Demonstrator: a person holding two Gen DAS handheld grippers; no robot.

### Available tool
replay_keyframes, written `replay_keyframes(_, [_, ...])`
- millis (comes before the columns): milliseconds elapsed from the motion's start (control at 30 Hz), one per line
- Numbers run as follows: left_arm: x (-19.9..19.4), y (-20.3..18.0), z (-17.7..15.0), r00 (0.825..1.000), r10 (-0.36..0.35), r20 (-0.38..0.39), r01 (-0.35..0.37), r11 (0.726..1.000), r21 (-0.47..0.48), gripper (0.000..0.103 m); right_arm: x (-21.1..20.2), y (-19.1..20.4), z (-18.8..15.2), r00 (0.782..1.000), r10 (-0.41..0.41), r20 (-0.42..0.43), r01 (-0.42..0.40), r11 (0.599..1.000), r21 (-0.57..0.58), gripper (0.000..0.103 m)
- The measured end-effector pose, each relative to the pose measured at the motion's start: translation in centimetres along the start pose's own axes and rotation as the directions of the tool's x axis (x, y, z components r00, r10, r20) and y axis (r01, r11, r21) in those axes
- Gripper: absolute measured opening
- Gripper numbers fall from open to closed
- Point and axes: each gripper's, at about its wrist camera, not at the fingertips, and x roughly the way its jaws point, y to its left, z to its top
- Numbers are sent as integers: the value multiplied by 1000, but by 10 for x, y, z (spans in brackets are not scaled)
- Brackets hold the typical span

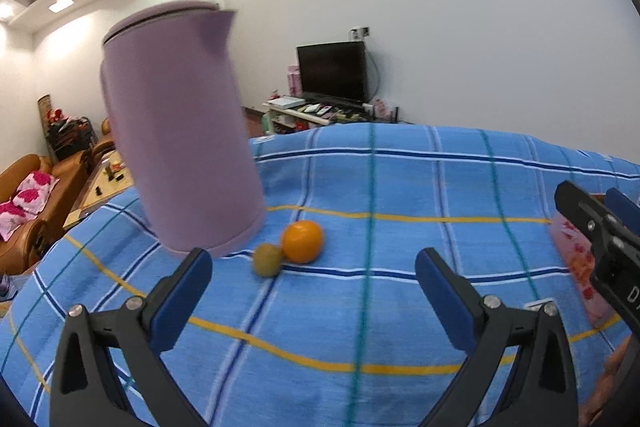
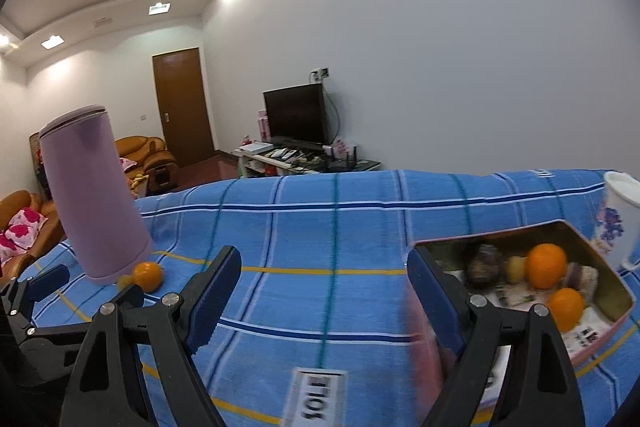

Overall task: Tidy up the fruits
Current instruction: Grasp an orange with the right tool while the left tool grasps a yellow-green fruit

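Observation:
An orange (image 1: 302, 241) and a small green-yellow fruit (image 1: 267, 259) lie side by side on the blue plaid cloth (image 1: 400, 187), just right of a purple kettle (image 1: 180, 131). My left gripper (image 1: 313, 257) is open and empty, its fingers straddling the view of both fruits from a short way back. The right wrist view shows an open pink tin box (image 2: 492, 237) holding two oranges (image 2: 546, 265), a dark fruit (image 2: 484, 265) and a small yellow fruit (image 2: 516, 267). My right gripper (image 2: 323, 259) is open with only cloth between its fingers; its right finger overlaps the box's near corner.
A white cup with purple flowers (image 2: 618, 219) stands right of the box. The purple kettle (image 2: 96, 195) rises tall at the table's left. The right gripper's body (image 1: 600, 239) shows in front of the pink box (image 1: 576, 263). Sofas and a TV stand lie beyond the table.

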Motion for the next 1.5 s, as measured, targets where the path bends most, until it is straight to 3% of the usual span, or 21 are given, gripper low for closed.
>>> replay_keyframes(267, [18,34,3,997,76,-27,-76,997,-4,103,29,50,1,995,83,-63,-86,994,-60,86])
replay_keyframes(467, [44,74,4,979,162,-123,-166,986,-27,103,59,84,0,977,130,-166,-150,982,-111,86])
replay_keyframes(633, [60,108,4,966,173,-190,-194,976,-99,103,91,121,-2,942,192,-275,-241,957,-160,86])
replay_keyframes(800, [74,130,-1,956,140,-258,-189,966,-175,103,112,150,-7,905,252,-343,-327,927,-184,83])
replay_keyframes(867, [77,132,-1,954,143,-265,-193,965,-175,103,120,158,-8,891,270,-365,-354,917,-185,80])
replay_keyframes(967, [78,131,0,951,165,-263,-208,967,-146,103,136,169,-10,865,276,-418,-378,908,-183,66])
replay_keyframes(1133, [79,125,3,946,197,-257,-229,968,-102,102,150,178,-12,835,294,-465,-411,895,-173,63])
replay_keyframes(1267, [80,124,4,944,198,-262,-232,967,-102,102,157,175,-11,818,320,-479,-423,898,-121,63])
replay_keyframes(1400, [81,126,6,942,219,-255,-252,962,-102,102,171,168,-11,785,361,-503,-433,901,-29,62])
replay_keyframes(1500, [81,129,6,942,222,-253,-257,960,-114,102,180,164,-14,766,378,-519,-431,902,21,51])
